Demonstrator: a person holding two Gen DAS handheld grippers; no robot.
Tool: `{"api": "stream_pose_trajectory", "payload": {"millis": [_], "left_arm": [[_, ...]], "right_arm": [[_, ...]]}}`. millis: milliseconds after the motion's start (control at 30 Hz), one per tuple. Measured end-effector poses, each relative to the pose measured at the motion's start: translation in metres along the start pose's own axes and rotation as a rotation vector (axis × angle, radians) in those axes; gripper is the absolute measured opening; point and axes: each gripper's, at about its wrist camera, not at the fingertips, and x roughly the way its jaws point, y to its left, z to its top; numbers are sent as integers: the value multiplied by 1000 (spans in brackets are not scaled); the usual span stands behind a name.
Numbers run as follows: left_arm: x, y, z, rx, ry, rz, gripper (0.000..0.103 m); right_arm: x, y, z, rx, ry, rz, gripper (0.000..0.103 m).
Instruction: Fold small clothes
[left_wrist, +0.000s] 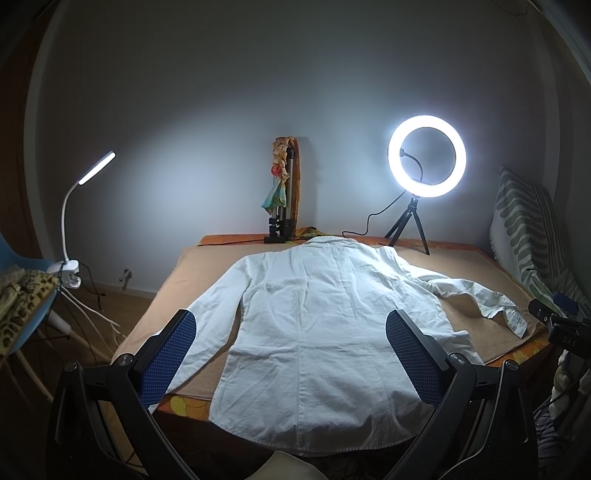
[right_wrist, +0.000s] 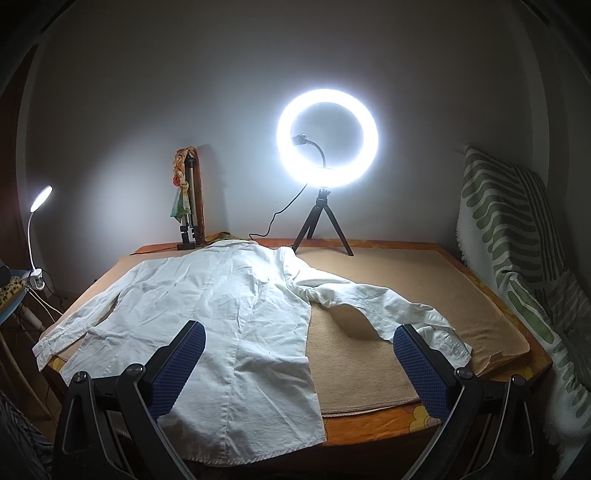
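Observation:
A white long-sleeved shirt (left_wrist: 314, 325) lies back-up and spread flat on a tan mat (left_wrist: 207, 266), collar toward the far wall, hem hanging over the near table edge. Its right sleeve (right_wrist: 388, 306) stretches out across the mat (right_wrist: 424, 280); the left sleeve (right_wrist: 74, 325) runs to the left table edge. My left gripper (left_wrist: 291, 350) hovers open above the shirt's lower half, with nothing between its blue pads. My right gripper (right_wrist: 299, 362) is open too, above the shirt's (right_wrist: 221, 314) right hem, its right finger close to the sleeve cuff (right_wrist: 452, 341).
A lit ring light on a tripod (right_wrist: 327, 147) and a folded tripod wrapped in cloth (right_wrist: 188, 199) stand at the table's back edge. A clip lamp (left_wrist: 79, 221) sits on a blue chair at left. A green-striped cushion (right_wrist: 517, 236) leans at right.

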Motion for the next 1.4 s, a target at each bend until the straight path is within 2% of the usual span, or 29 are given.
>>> {"api": "stream_pose_trajectory", "payload": {"millis": [567,933,1333,1400], "left_arm": [[2,3,-1,2,6,1,102],[13,23,-3,-14,30,21,102],[32,87,-18,-80,64,45,102],[37,100,-21,-87,77,54,97]], "right_arm": [[1,6,2,-5,2,12,103],[13,21,8,-24,12,39,103],[43,78,39,-127,31,193,102],[51,90,45,-141,41,226,100]]}}
